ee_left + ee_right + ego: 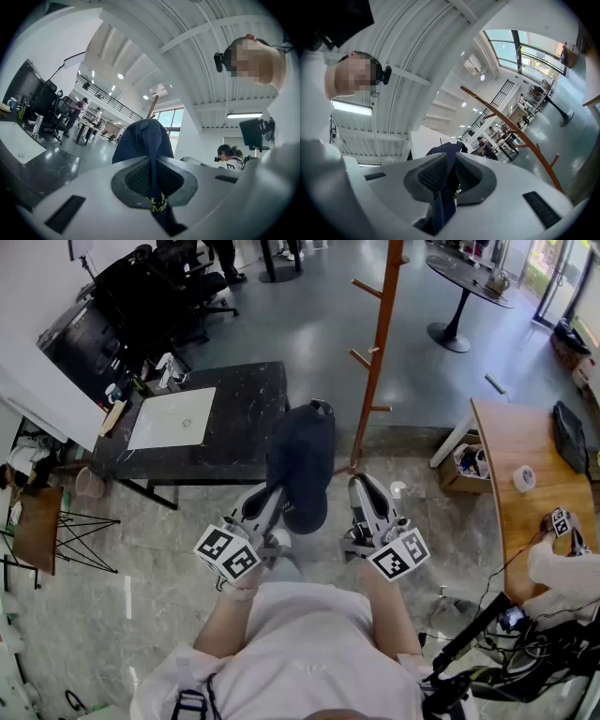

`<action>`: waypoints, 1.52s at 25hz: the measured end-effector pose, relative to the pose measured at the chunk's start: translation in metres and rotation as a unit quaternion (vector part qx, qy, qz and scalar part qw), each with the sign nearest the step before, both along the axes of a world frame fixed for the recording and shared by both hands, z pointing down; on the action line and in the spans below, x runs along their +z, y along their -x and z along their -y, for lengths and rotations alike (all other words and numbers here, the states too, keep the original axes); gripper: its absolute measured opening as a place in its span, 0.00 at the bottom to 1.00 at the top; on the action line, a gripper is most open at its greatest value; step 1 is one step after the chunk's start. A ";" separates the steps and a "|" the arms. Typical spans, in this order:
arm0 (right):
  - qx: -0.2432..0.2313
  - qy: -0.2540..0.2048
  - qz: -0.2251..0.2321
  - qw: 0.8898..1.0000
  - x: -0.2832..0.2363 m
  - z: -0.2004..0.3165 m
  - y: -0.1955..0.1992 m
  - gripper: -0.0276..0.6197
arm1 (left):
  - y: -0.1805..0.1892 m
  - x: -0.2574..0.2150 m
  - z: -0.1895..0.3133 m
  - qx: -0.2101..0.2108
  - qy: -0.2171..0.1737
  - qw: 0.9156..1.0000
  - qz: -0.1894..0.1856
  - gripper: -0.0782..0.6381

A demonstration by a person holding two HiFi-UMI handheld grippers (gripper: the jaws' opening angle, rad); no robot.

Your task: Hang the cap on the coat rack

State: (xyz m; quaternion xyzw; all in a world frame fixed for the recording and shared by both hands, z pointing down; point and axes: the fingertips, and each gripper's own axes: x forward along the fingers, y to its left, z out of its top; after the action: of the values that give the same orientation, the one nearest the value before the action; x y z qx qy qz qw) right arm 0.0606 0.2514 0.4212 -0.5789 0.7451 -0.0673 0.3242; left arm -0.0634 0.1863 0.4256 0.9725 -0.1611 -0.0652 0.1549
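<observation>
Pinching dark cap [302,465], left gripper [267,501] jaws closed on it, right gripper [360,491] likewise, coat rack [380,343] ahead

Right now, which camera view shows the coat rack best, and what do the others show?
The head view: the coat rack stands upright beyond the cap, its pole and several pegs plain. The right gripper view shows it bent by the lens. The left gripper view shows only a sliver above the cap.

Glossy grey floor [309,324] bears a black marble table [246,413], a wooden desk [514,470], a round table [467,276] and office chairs [159,287].
</observation>
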 end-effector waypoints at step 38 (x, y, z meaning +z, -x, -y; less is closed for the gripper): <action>0.051 0.056 -0.018 0.997 0.016 0.354 -0.071 0.15 | -0.069 0.024 0.378 0.035 0.046 0.998 -0.022 0.13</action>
State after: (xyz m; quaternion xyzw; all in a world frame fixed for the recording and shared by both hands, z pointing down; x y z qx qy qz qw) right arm 0.1314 -0.1026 0.4372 -0.6347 0.7154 -0.0816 0.2806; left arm 0.0059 -0.1917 0.4495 0.9677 -0.1264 -0.0735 0.2056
